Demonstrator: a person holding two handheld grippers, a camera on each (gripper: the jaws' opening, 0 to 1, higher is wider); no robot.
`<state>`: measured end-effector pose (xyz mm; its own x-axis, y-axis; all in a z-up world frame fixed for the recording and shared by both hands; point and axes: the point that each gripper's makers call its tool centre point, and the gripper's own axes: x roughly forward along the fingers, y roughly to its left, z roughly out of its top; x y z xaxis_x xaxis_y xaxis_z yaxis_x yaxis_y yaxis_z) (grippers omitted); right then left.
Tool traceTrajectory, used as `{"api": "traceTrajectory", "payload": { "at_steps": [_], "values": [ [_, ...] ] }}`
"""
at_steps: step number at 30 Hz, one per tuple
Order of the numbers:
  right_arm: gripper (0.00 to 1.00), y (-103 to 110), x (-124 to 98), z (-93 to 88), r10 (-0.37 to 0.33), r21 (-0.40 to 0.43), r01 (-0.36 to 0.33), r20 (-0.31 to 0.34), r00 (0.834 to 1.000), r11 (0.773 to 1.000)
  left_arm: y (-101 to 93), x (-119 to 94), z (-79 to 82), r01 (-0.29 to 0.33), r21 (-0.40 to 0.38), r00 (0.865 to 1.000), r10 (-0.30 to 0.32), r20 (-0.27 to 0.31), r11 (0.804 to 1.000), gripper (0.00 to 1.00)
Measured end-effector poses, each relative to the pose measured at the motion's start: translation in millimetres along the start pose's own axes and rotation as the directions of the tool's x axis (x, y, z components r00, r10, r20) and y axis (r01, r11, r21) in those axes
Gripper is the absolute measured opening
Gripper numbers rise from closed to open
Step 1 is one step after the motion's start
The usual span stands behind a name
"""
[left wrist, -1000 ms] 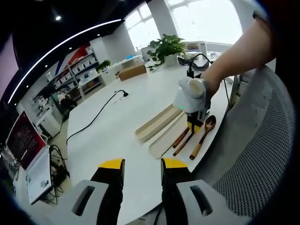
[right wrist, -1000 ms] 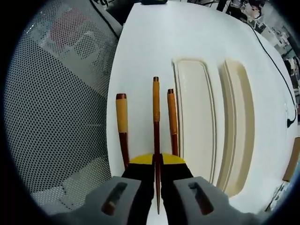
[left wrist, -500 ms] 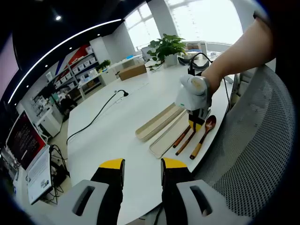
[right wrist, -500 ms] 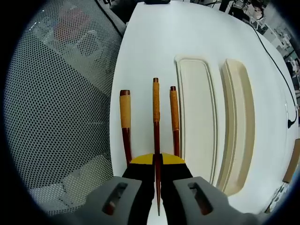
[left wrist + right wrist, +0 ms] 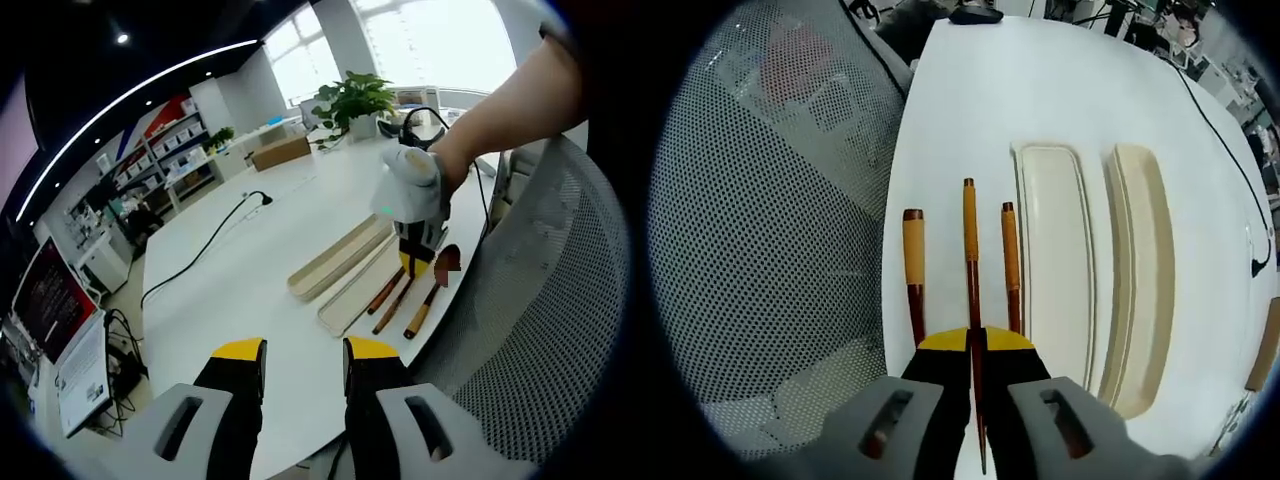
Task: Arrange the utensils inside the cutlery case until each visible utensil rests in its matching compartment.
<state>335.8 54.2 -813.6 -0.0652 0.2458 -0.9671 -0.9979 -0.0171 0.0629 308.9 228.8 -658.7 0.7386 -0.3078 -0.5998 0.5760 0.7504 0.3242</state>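
Observation:
My right gripper is shut on the thin end of a brown chopstick, which points away from me over the white table. A second chopstick lies just right of it, and a spoon's handle lies left. To their right sit the cream cutlery case tray and its lid, both bare inside. In the left gripper view, my left gripper stands open, well short of the case. The right gripper hangs over the utensils beside the spoon.
A grey mesh chair stands against the table edge next to the utensils, seen too as mesh. A black cable runs across the table's far side. A potted plant and a cardboard box stand at the back.
My right gripper has risen a little with the chopstick in it, so the table things look smaller in its view. The left gripper has stayed still and open.

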Motion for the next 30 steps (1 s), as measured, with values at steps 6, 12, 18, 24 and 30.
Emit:
{"api": "traceTrajectory", "payload": {
  "at_steps": [6, 12, 18, 24, 30],
  "values": [
    [0.0, -0.6, -2.6, 0.0, -0.007, -0.008, 0.008, 0.003, 1.0, 1.0, -0.2, 0.0, 0.1, 0.0, 0.001, 1.0, 0.0, 0.0, 1.0, 0.31],
    [0.0, 0.7, -6.3, 3.0, 0.003, -0.009, -0.003, 0.031, 1.0, 1.0, -0.2, -0.1, 0.1, 0.0, 0.001, 1.0, 0.0, 0.001, 1.0, 0.31],
    [0.0, -1.3, -9.1, 4.1, 0.001, 0.007, -0.002, 0.05, 0.999, 1.0, -0.2, 0.1, 0.0, 0.0, 0.002, 1.0, 0.0, 0.0, 1.0, 0.31],
    [0.0, -6.6, -16.4, 6.5, -0.015, 0.002, 0.015, 0.067, 0.998, 1.0, -0.2, 0.1, 0.2, 0.0, 0.001, 1.0, 0.0, 0.0, 1.0, 0.31],
    [0.0, -11.9, -21.5, 7.7, -0.02, 0.005, 0.02, 0.079, 0.997, 1.0, 0.1, 0.1, 0.4, -0.001, 0.001, 1.0, 0.001, 0.002, 1.0, 0.31]
  ]
}}
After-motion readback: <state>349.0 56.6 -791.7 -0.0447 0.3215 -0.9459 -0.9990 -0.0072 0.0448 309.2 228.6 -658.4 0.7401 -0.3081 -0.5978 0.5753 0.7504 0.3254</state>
